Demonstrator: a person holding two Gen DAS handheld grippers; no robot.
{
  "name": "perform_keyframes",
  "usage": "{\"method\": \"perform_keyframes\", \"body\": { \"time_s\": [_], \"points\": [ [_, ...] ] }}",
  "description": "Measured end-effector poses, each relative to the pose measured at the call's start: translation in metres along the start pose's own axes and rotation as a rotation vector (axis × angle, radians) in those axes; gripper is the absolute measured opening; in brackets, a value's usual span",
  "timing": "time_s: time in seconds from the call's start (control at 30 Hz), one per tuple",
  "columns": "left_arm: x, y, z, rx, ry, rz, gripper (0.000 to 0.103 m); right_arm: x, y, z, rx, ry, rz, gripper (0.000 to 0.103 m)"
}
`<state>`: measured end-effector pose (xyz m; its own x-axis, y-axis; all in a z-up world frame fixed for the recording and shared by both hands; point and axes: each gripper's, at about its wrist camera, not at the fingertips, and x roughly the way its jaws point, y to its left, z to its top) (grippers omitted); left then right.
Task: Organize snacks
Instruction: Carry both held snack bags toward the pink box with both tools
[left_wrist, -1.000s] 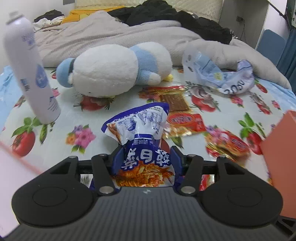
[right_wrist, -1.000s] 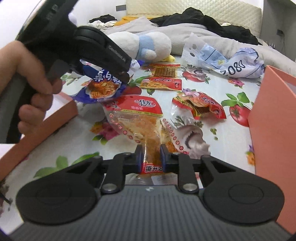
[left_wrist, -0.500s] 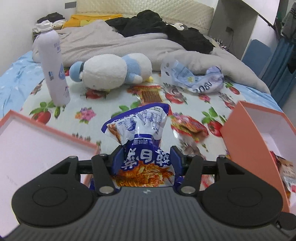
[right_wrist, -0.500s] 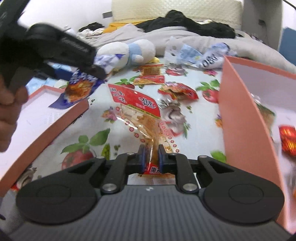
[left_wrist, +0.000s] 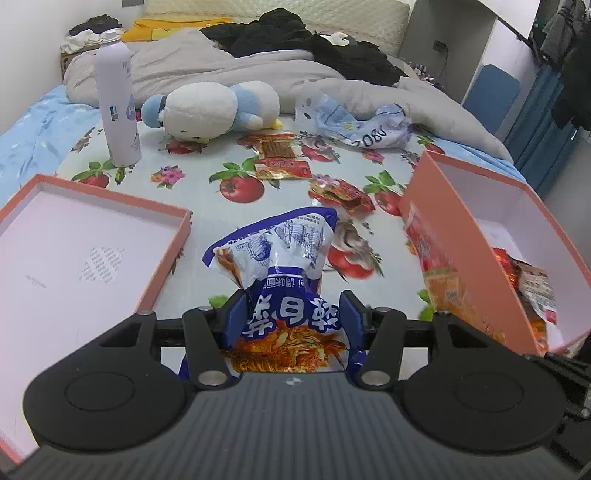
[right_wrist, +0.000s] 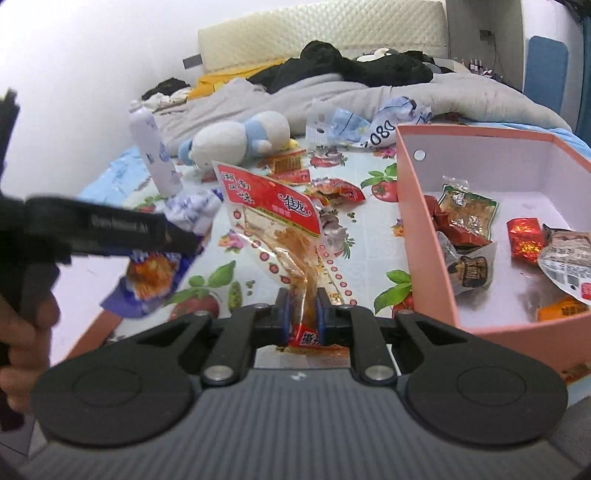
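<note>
We count two grippers, the left gripper (left_wrist: 293, 314) and the right gripper (right_wrist: 302, 314), each clamped on one snack packet: a blue packet (left_wrist: 284, 266) and a red-topped packet (right_wrist: 275, 221). Two pink boxes: a shallow lid (left_wrist: 110, 201) and a deep box (right_wrist: 417, 221). One spray can (left_wrist: 117, 99), one plush toy (left_wrist: 210, 107), one crumpled plastic bag (left_wrist: 354, 122).

The person's hand (right_wrist: 22, 332) is cut off at the frame's left edge.

"2080" on crumpled plastic bag (left_wrist: 364, 127)
</note>
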<state>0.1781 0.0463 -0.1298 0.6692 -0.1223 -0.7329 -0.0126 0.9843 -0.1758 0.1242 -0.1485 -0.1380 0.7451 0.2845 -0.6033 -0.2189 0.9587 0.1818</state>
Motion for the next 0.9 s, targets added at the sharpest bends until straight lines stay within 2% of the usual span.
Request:
{"method": "perform_keyframes", "body": {
  "time_s": [0.23,0.47,0.73,0.9],
  "points": [
    [-0.037,-0.014,-0.013,0.009,-0.001,-0.028,0.060,-0.039,0.000,0.002,0.044,-0.039,-0.009,0.016],
    [-0.071,-0.037,-0.019,0.006,-0.012,-0.072,0.060,-0.083,-0.003,0.006,0.020,-0.070,-0.037,0.016],
    [-0.104,-0.072,-0.019,0.023,-0.032,-0.130,0.060,-0.124,-0.025,0.008,0.051,-0.092,-0.063,0.016],
    [-0.104,-0.099,-0.015,0.036,-0.027,-0.166,0.060,-0.136,-0.046,0.007,0.081,-0.093,-0.091,0.016]
  ]
}}
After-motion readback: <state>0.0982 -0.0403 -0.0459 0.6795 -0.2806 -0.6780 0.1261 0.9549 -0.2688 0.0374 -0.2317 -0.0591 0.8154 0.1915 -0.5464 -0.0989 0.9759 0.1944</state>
